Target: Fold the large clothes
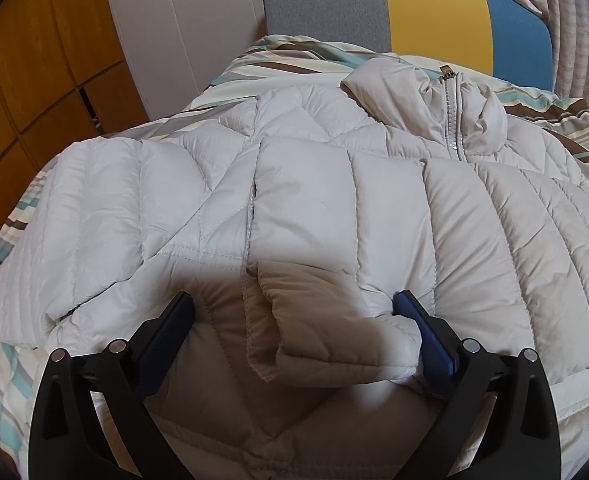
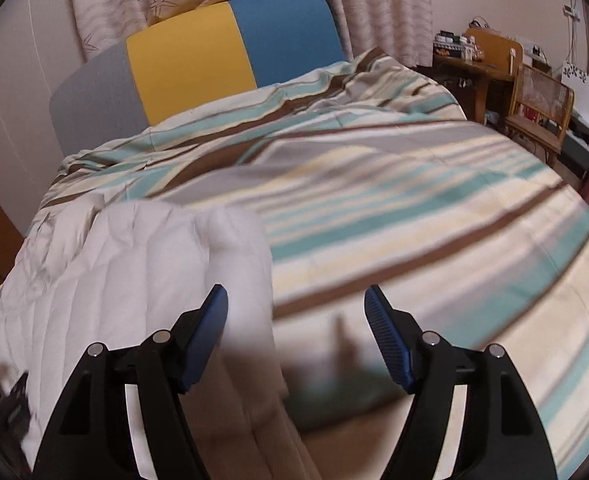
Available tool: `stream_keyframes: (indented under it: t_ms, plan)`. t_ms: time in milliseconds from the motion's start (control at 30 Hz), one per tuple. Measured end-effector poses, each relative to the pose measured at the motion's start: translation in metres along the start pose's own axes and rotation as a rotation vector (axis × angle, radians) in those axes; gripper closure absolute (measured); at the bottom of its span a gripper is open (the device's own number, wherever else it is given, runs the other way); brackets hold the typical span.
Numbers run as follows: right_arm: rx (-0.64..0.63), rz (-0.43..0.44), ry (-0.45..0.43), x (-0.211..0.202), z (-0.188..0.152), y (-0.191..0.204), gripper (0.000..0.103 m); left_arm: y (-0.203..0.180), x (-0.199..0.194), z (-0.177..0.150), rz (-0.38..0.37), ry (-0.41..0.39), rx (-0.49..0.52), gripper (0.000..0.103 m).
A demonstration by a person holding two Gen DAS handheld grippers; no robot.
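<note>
A pale grey quilted puffer jacket (image 1: 334,200) lies zipped and spread on the striped bed, collar (image 1: 446,92) toward the headboard. One sleeve is folded across the front; its cuff (image 1: 334,332) lies between the fingers of my open left gripper (image 1: 294,304), which sits low over the jacket. In the right wrist view the jacket's edge (image 2: 154,280) fills the lower left, blurred. My right gripper (image 2: 296,300) is open and empty, its left finger over the jacket's edge, its right finger over the bedspread.
The striped bedspread (image 2: 414,200) covers the bed. A grey, yellow and blue headboard (image 2: 198,60) stands at the far end, curtains behind it. Wooden cabinets (image 1: 34,80) are at left. A wooden desk and chair (image 2: 534,100) stand at far right.
</note>
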State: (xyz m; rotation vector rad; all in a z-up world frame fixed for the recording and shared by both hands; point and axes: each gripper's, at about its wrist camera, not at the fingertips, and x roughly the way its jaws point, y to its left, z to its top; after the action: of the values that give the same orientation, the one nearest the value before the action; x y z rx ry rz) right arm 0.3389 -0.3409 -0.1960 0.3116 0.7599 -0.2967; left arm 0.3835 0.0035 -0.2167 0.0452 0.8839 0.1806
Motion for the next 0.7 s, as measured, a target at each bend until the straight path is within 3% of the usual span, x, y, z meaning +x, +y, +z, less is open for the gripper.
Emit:
stream_keyframes:
  t_ms: [300,567,700]
  plan:
    - [-0.059,-0.148,0.079,0.027,-0.029,0.001,0.031,0.002,0.001,0.001,-0.008,0.002,-0.004,0.003]
    - [-0.147,-0.270,0.042,0.026,-0.035,0.017,0.028,0.003,0.000,0.003,-0.007,0.012,0.003,0.003]
    - [-0.131,-0.258,0.047,0.026,-0.033,0.013,0.026,0.015,-0.011,0.003,-0.104,0.022,0.033,0.003]
